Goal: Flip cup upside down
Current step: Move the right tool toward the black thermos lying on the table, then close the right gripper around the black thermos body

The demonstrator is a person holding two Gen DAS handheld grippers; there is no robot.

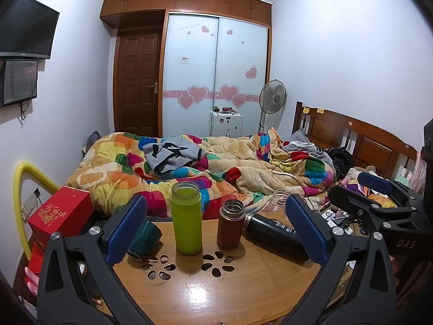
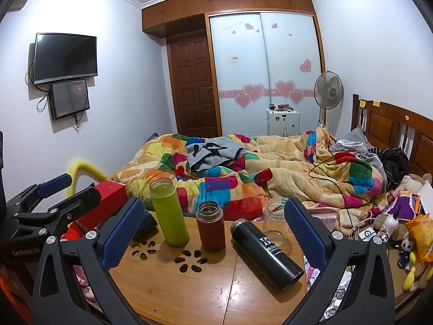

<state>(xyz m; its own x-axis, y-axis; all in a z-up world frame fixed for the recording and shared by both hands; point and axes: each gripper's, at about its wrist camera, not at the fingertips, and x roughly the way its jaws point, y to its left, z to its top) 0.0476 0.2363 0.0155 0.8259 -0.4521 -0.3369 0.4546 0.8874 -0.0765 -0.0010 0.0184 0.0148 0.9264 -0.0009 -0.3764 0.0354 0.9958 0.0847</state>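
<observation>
Two tongs (image 1: 216,230) (image 2: 213,233) spread and empty, clear cup (image 2: 276,227) half hidden behind right pad (image 2: 304,233), black flask (image 2: 266,254) lying sideways

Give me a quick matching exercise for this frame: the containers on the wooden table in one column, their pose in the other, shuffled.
Things:
1. green bottle
2. black flask
3. clear glass jar
4. red-brown flask

Poses:
A. lying on its side, mouth toward the bed
B. upright, the taller of the two open standing ones
C. upright, short, beside the green one
D. at the table's far edge, partly behind the right claw

Pairs: 1-B, 2-A, 3-D, 4-C
</observation>
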